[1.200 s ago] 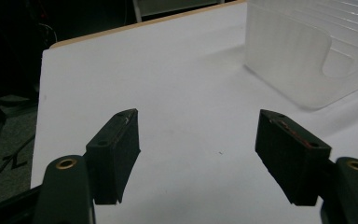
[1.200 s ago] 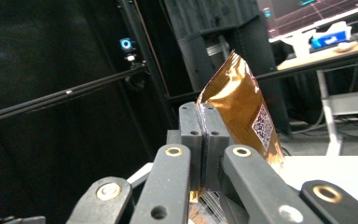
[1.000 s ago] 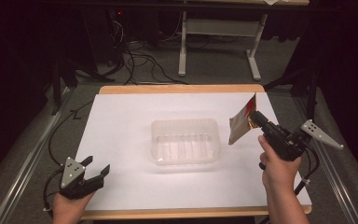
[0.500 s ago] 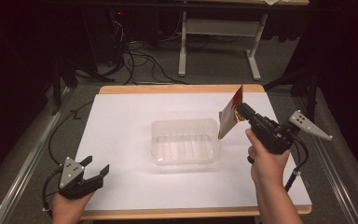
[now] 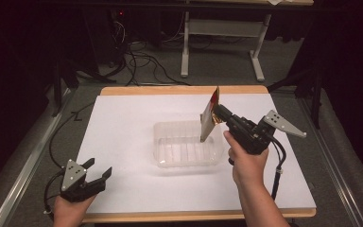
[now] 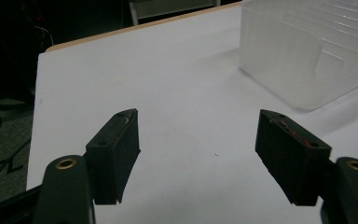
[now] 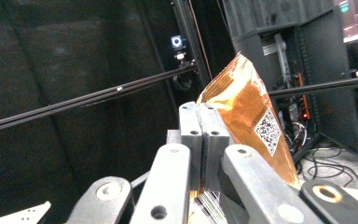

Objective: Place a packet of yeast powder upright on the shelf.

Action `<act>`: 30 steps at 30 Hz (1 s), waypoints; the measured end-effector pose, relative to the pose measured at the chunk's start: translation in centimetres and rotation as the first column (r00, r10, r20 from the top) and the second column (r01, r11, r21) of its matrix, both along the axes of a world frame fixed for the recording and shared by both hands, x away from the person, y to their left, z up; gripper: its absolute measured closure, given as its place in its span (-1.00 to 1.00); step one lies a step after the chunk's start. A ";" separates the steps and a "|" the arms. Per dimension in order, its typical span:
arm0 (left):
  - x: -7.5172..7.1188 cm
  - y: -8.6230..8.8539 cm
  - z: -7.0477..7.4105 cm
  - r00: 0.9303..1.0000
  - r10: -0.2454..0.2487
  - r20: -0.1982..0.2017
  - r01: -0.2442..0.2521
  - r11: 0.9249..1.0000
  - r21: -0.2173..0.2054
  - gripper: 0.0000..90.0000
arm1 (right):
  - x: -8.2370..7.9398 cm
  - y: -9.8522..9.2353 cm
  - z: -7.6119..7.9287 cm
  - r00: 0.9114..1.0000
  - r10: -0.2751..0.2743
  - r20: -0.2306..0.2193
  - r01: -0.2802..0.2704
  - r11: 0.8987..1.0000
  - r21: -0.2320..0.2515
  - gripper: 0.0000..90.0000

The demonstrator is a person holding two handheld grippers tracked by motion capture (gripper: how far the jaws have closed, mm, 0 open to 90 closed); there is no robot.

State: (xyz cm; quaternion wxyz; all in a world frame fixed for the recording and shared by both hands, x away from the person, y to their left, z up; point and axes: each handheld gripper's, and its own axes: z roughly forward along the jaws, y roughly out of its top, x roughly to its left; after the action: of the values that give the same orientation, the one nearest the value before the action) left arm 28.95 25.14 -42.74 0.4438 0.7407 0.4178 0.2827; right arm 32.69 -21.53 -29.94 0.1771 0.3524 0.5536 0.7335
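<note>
High view, item list. Tabletop (image 5: 123, 142): white sheet on a wooden board, set against dark surroundings.

Item 1: clear plastic container (image 5: 188, 143), ribbed floor, open top, at the centre of the tabletop. Its near corner also appears at 1 o'clock in the left gripper view (image 6: 307, 46).

Item 2: foil snack packet (image 5: 210, 116), gold with a red top edge, held on edge above the container's 2 o'clock corner, lower corner hanging just over the rim. The right gripper view shows its orange-gold face and a QR label (image 7: 256, 116).

Item 3: right gripper (image 5: 219, 113), at 3 o'clock of the container, jaws clamped flat on one edge of the packet.

Item 4: left gripper (image 5: 97, 171), at 7 o'clock on the tabletop, well apart from the container, jaws spread wide with nothing between them.

Risks, as judged: the grip takes a thin edge only, so the packet may swing or slip out. Released from this spot, its lower corner could catch the rim and tip outside. The light container sits unbraced; a nudge could slide it.
</note>
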 end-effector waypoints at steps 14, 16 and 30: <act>0.0 0.2 0.1 1.000 0.000 0.008 0.000 1.000 -0.017 -0.31 | 0.9 3.8 -0.7 0.998 0.055 -0.015 -0.054 0.998 0.013 1.00; 0.0 0.2 0.1 1.000 0.001 0.008 -0.001 1.000 -0.022 -0.31 | 1.0 4.3 -0.9 0.998 0.062 -0.018 -0.061 0.998 0.020 1.00; -0.1 0.3 0.1 1.000 -0.003 0.011 0.004 0.999 -0.033 -0.31 | 1.9 7.0 -2.1 0.993 0.103 -0.050 -0.102 0.995 0.020 1.00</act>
State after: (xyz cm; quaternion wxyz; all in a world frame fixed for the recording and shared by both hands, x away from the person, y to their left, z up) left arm 28.88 25.44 -42.63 0.4585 0.7325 0.4187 0.2791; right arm 34.60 -14.48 -32.02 0.1220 0.3437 0.5688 0.7372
